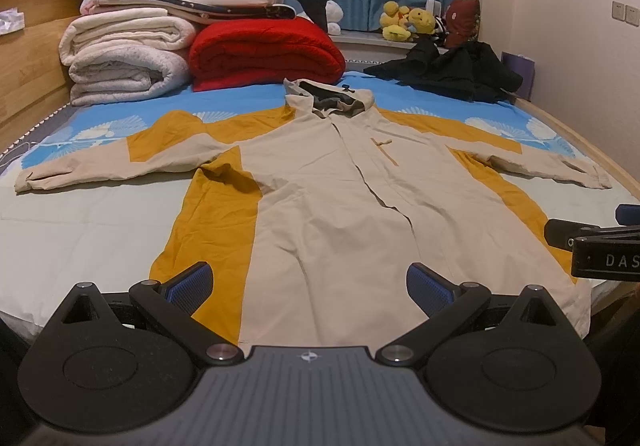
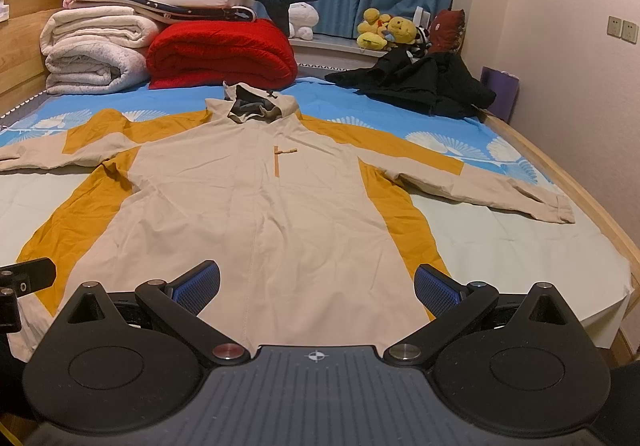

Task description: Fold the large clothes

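Jacket (image 1: 320,181) spread flat on bed (image 1: 100,221), both grippers (image 1: 310,288) (image 2: 318,290) open above hem, black clothes (image 1: 448,71) beyond.

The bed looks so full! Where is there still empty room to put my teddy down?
Bare sheet shows below the jacket's right sleeve, out to the bed's edge. Another bare patch lies under the left sleeve, beside the jacket. The far end is crowded: rolled blankets, a red quilt and black clothes.
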`<state>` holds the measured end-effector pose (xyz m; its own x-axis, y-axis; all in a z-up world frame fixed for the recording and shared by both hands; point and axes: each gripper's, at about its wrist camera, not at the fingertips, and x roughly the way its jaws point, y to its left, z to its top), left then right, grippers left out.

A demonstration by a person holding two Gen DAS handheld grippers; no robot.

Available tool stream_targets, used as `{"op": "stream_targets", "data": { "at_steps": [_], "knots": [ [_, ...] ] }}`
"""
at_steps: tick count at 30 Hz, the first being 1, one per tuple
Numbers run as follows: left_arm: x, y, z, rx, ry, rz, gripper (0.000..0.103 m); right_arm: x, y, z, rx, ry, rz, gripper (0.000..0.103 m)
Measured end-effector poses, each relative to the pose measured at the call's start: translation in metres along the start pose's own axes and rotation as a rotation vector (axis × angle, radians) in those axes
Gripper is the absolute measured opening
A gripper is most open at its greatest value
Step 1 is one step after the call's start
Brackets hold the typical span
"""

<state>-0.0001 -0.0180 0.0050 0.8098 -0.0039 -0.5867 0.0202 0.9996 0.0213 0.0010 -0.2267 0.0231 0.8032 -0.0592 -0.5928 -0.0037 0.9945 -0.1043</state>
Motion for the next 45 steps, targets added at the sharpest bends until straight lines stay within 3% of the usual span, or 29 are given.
{"op": "stream_targets", "data": {
  "at_steps": [9,14,20,25,34,36,40,45],
  "knots": [
    [0.001,0.004,-0.001,-0.017,0.069,-0.037,0.103,-0.001,0.000,-0.001,-0.002,-0.003,0.012,0.102],
    [-0.003,0.006,-0.001,-0.008,0.054,-0.032,0.103,0.000,-0.001,0.001,0.006,-0.005,0.007,0.102],
    [-0.015,0.005,0.027,0.033,-0.001,-0.010,0.100,0.001,-0.003,0.004,0.036,-0.010,0.023,0.102],
    [-0.015,0.000,0.070,0.069,-0.121,-0.042,0.100,-0.004,-0.010,0.007,0.071,-0.054,0.008,0.102],
    [0.059,-0.002,0.156,0.094,-0.243,-0.020,0.098,-0.039,-0.025,0.022,0.037,-0.417,-0.195,0.102],
    [0.087,-0.001,0.176,0.112,-0.253,0.016,0.093,-0.031,-0.030,0.016,0.050,-0.405,-0.202,0.102],
    [0.156,0.015,0.213,0.135,-0.230,0.064,0.070,-0.004,-0.035,0.016,0.099,-0.334,-0.183,0.102],
    [0.228,0.066,0.239,0.098,-0.237,0.028,0.068,0.007,-0.030,0.027,0.058,-0.346,-0.171,0.102]
  ]
}}
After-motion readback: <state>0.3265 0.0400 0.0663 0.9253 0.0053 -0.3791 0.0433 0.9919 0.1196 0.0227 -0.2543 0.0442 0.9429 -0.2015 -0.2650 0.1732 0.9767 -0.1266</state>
